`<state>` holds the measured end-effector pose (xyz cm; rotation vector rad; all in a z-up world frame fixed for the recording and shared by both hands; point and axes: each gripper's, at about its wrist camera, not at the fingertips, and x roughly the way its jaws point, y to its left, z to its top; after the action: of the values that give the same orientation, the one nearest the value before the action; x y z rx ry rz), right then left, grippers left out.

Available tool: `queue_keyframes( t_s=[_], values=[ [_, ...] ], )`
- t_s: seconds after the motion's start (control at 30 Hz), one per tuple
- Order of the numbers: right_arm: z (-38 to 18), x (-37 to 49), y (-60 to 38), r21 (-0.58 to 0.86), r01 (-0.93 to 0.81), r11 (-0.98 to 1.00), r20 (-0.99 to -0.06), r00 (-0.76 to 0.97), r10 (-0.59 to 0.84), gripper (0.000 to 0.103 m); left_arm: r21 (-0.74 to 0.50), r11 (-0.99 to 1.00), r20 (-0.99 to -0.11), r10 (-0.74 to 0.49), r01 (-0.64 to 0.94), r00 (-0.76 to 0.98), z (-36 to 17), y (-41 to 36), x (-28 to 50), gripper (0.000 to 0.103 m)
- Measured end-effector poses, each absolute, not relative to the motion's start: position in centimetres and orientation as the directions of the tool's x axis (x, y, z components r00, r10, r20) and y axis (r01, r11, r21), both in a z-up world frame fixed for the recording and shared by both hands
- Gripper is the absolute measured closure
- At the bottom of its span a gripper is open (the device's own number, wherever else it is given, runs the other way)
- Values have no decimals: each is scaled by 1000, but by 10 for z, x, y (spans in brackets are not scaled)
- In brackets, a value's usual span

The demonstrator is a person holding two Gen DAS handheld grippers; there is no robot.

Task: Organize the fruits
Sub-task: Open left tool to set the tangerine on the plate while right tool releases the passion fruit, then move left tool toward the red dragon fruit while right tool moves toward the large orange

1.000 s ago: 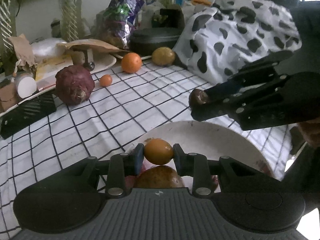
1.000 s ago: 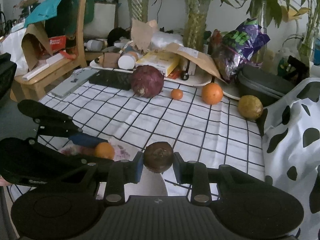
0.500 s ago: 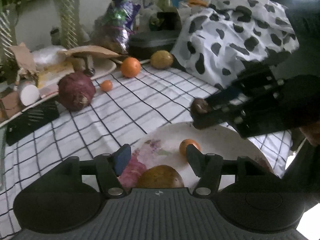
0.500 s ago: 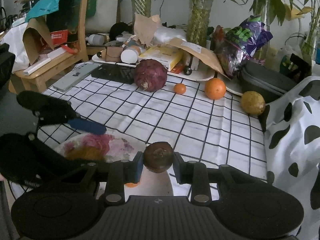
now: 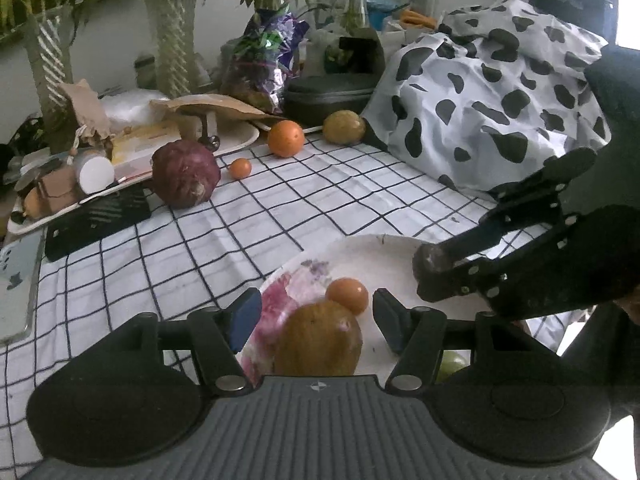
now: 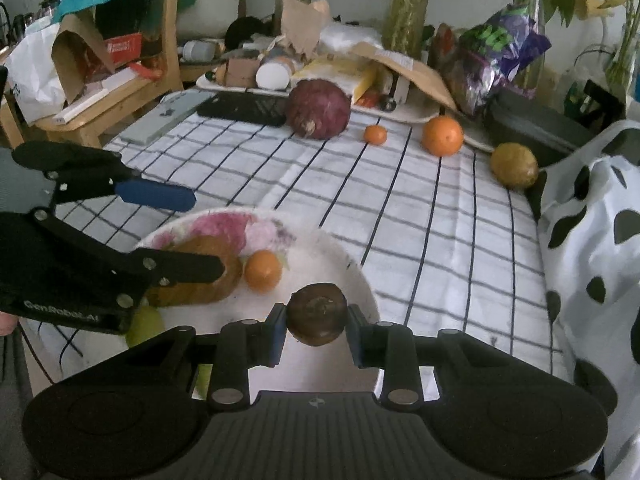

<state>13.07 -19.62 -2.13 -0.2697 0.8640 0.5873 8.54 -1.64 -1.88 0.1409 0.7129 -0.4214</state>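
Checked cloth tablecloth (image 6: 400, 208); glossy plate (image 6: 344, 256); rough, matt brown fruit (image 6: 317, 314).

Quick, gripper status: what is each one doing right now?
Left gripper: open, holding nothing, above the white floral plate.
Right gripper: shut on the small dark brown round fruit, over the plate.

A white floral plate (image 6: 344, 256) holds a large brown fruit (image 5: 318, 340) touching a small orange one (image 5: 347, 294), with a green fruit (image 6: 144, 324) at its near rim. A dark round fruit (image 6: 318, 314) hangs above the plate, pinched. Beyond the plate lie a tiny tangerine (image 6: 375, 134), an orange (image 6: 442, 135) and a yellowish fruit (image 6: 514, 165).
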Motion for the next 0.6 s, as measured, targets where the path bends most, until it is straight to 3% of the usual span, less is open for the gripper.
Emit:
queue_keyframes(
  t_s=[0.17,0.4,0.6],
  values=[
    [-28,129,-194,8,-588,808,-794,487,363,70,-22,914,-658,-318,404,683,-18,-15,76,43],
    [-26,128,-198,19,-563,826,-776,513,368,34,-25,925,-655,-302,380,693,-17,-12,66,43],
    [-13,113,-204,8,-517,856,-733,579,357,10,-40,939,-643,-286,342,710,-10,-5,54,43]
  ],
)
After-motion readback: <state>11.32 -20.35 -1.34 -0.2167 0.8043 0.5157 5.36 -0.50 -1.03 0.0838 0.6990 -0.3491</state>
